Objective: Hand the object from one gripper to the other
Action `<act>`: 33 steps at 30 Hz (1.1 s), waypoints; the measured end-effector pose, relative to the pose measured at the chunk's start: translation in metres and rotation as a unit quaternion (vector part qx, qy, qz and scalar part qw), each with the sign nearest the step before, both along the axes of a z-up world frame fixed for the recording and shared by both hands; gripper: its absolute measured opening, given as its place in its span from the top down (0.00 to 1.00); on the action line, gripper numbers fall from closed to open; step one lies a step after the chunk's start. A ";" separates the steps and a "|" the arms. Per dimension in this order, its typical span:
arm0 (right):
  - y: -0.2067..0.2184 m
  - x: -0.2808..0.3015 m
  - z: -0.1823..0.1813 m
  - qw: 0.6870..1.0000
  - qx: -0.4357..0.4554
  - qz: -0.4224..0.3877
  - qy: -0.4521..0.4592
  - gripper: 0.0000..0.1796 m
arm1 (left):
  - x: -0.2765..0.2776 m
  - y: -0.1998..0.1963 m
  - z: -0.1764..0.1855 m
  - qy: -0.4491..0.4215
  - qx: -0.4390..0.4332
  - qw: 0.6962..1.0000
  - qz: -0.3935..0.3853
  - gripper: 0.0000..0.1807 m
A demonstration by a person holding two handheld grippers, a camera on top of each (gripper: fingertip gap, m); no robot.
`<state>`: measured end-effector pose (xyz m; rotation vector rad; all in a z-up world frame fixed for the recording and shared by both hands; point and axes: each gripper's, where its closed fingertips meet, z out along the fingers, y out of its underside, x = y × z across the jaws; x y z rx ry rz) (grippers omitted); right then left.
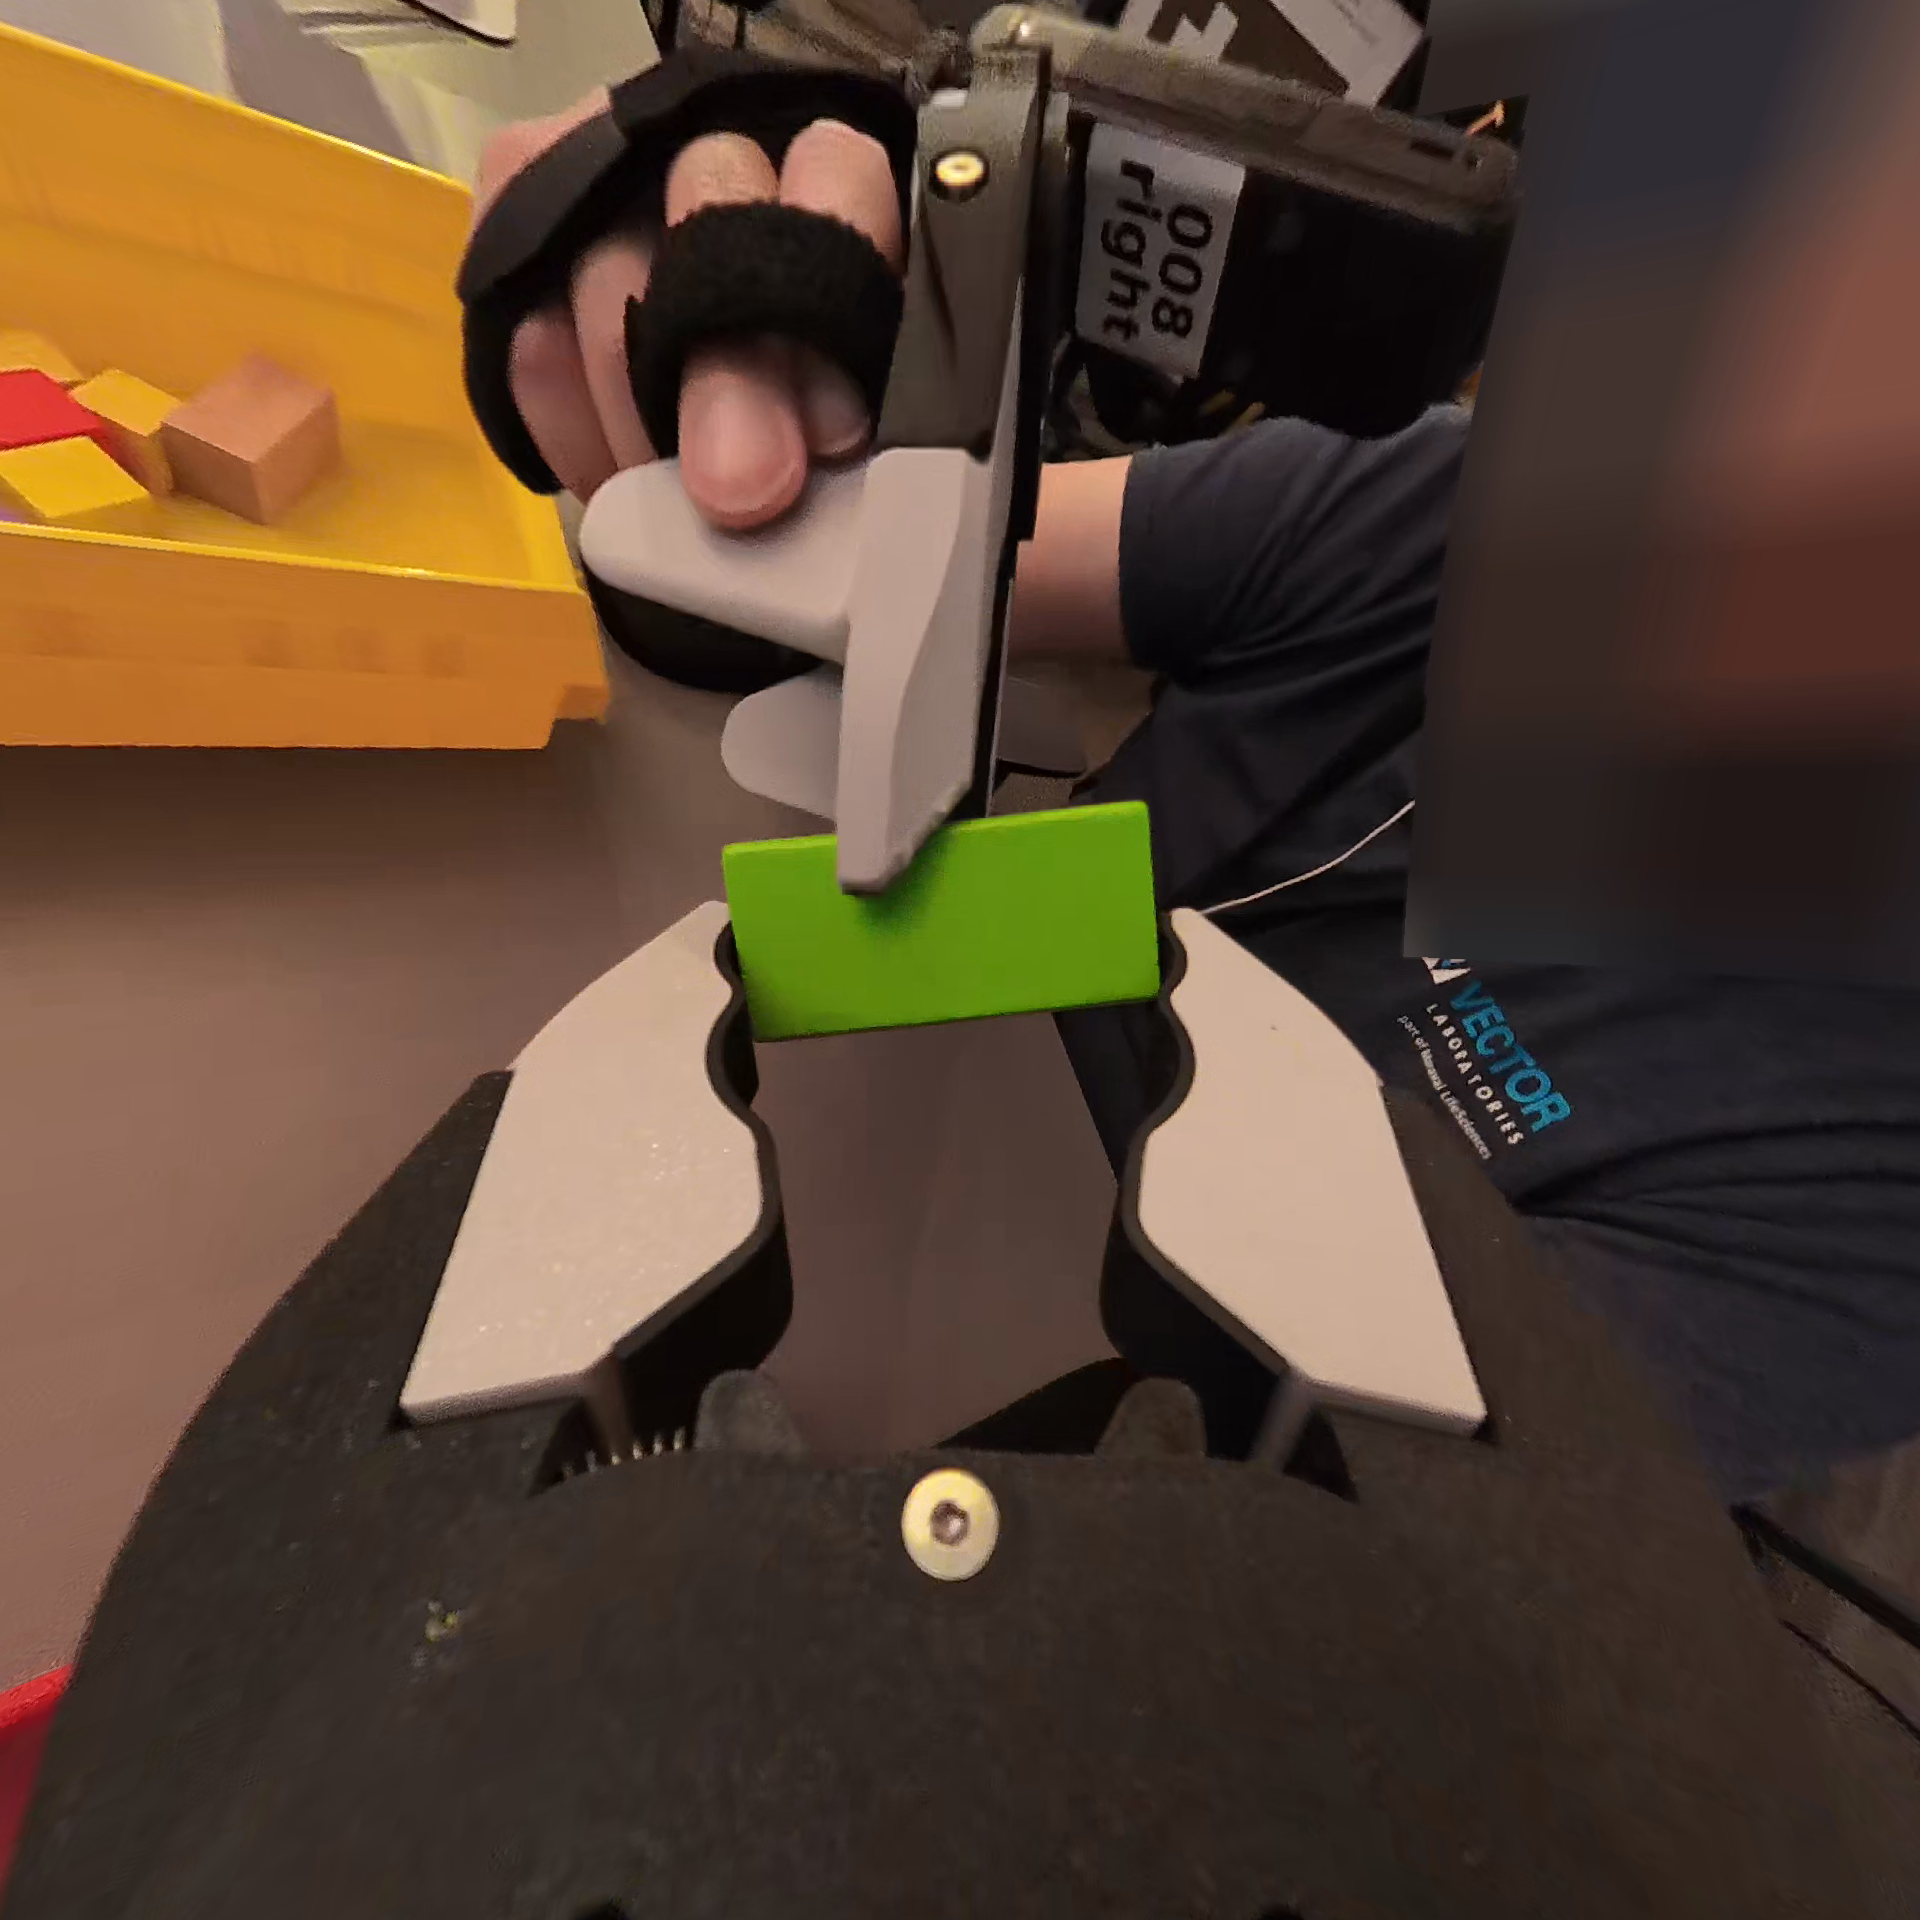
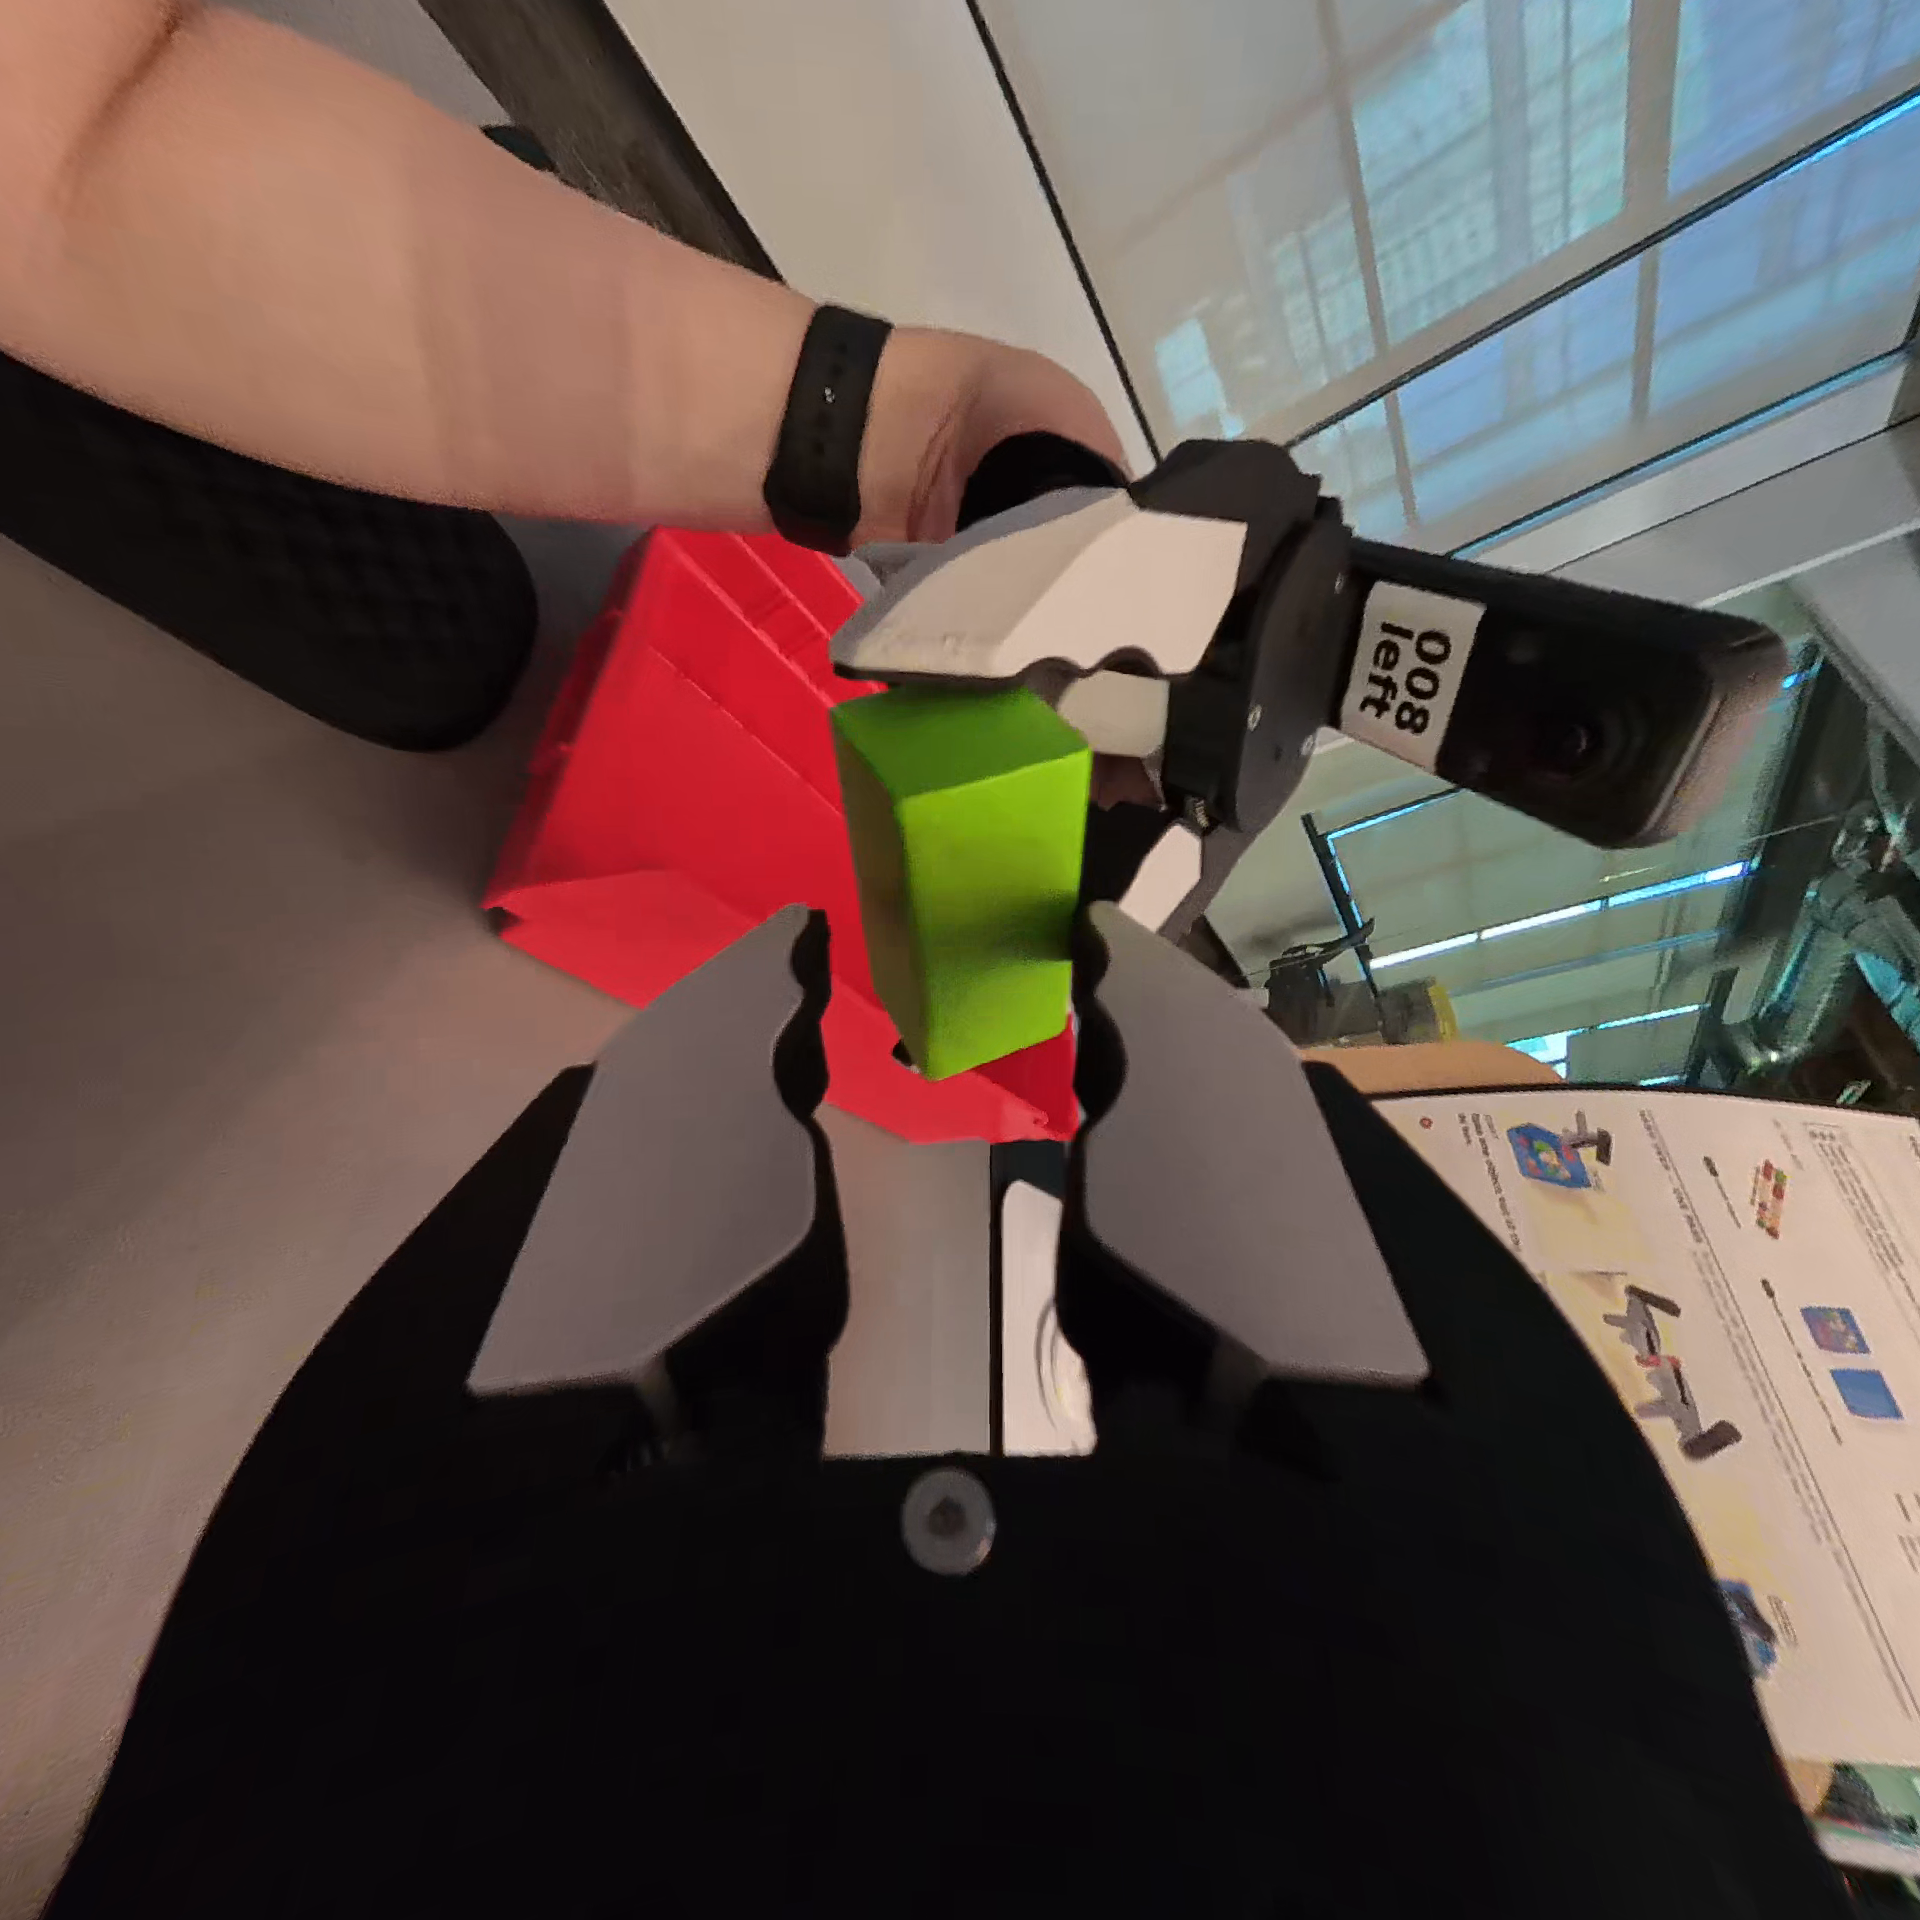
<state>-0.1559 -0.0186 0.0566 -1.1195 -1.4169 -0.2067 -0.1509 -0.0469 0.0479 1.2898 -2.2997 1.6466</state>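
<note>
A bright green rectangular block (image 1: pixel 945 935) is clamped at its two ends between the fingertips of my left gripper (image 1: pixel 951 966), above the table. My right gripper (image 1: pixel 914 842) comes down from above; one grey finger (image 1: pixel 894 727) lies over the block's front face and the other is hidden behind the block. In the right wrist view the block (image 2: pixel 966 873) stands between the fingers of my right gripper (image 2: pixel 951 930). The right finger is at the block's side, and a thin gap shows at the left finger. The left gripper (image 2: pixel 966 696) holds the block's far end.
A yellow bin (image 1: pixel 312 582) at the left holds several wooden blocks (image 1: pixel 249 436). A red bin (image 2: pixel 675 779) sits on the table behind the block. A printed sheet (image 2: pixel 1714 1351) lies at the right. A person's torso (image 1: pixel 1299 623) is close behind the grippers.
</note>
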 end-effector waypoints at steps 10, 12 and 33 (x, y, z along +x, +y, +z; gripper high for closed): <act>-0.011 0.013 0.004 0.999 -0.038 -0.004 -0.011 0.81 | 0.006 0.005 0.012 -0.020 -0.049 0.999 0.013 0.59; -0.010 0.044 0.001 0.995 -0.085 -0.045 -0.027 0.81 | 0.007 0.018 0.016 -0.029 -0.055 0.997 0.044 0.64; -0.088 0.312 -0.200 0.606 -0.632 -0.465 -0.129 0.81 | -0.014 0.042 0.071 -0.151 -0.064 0.978 0.128 0.76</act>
